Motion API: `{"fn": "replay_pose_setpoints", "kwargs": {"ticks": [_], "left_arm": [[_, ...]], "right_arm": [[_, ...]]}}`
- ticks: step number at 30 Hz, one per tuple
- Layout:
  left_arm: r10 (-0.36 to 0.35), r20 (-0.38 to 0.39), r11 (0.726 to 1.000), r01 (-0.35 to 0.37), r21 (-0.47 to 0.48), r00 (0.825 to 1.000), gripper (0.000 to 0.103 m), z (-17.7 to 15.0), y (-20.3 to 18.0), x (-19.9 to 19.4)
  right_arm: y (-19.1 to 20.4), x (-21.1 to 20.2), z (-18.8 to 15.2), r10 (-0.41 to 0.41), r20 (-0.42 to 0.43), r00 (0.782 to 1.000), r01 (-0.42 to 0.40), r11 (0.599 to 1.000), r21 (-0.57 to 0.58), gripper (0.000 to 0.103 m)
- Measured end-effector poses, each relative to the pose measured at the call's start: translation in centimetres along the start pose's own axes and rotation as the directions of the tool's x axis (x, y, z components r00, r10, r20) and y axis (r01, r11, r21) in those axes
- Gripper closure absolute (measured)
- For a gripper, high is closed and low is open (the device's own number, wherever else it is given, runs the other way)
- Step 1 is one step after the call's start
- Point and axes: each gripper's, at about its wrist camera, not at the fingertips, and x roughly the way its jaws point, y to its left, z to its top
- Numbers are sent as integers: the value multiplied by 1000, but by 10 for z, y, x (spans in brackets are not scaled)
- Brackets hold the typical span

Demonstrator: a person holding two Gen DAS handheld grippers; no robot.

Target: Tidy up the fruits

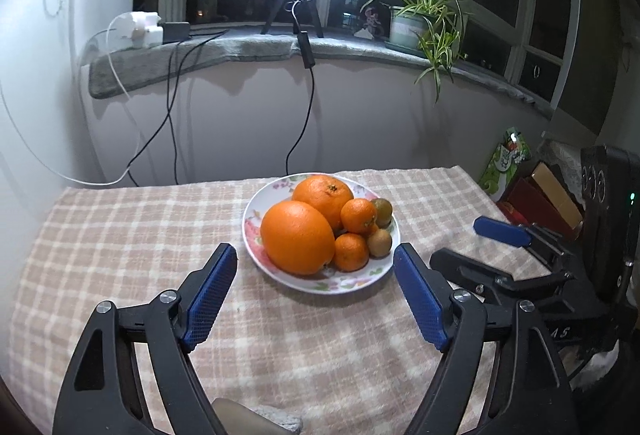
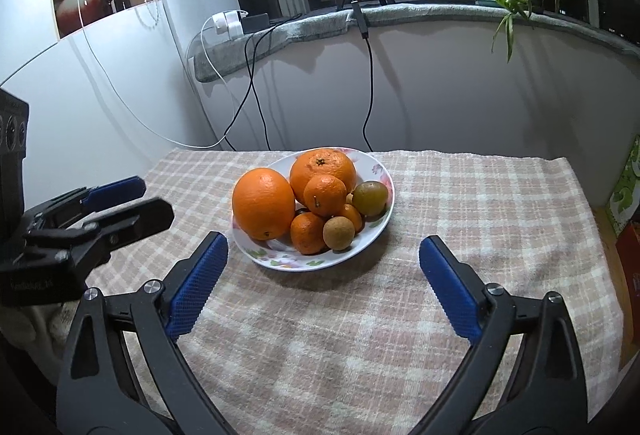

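- Heaped on the floral plate (image 1: 372,271) are all the fruits in view: two large oranges (image 1: 298,237), several mandarins (image 1: 359,215) and small brown-green fruits (image 1: 380,243); none is seen on the checked cloth (image 1: 120,235).
- Both the left gripper (image 1: 316,259) and the right gripper (image 2: 322,249) are held wide open with nothing between the blue pads, short of the plate's near rim.
- This arrangement would fit fruit gathered already or fruit waiting to be sorted out; which it is cannot be settled.
- Any grasp is best made on a top fruit from above, since the pile is leaning and neighbours could be rolled off.
- Bare cloth is available on both sides; boxes (image 1: 532,195) crowd the right edge, and the wall lies beyond the far edge.
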Motion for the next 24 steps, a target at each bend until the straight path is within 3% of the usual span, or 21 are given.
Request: {"fn": "replay_pose_setpoints", "kwargs": {"ticks": [24], "left_arm": [[19, 10, 1000, -19, -19, 1000, 19, -10, 6, -15]], "right_arm": [[-3, -11, -4, 5, 10, 1000, -5, 1000, 26, 4]]}}
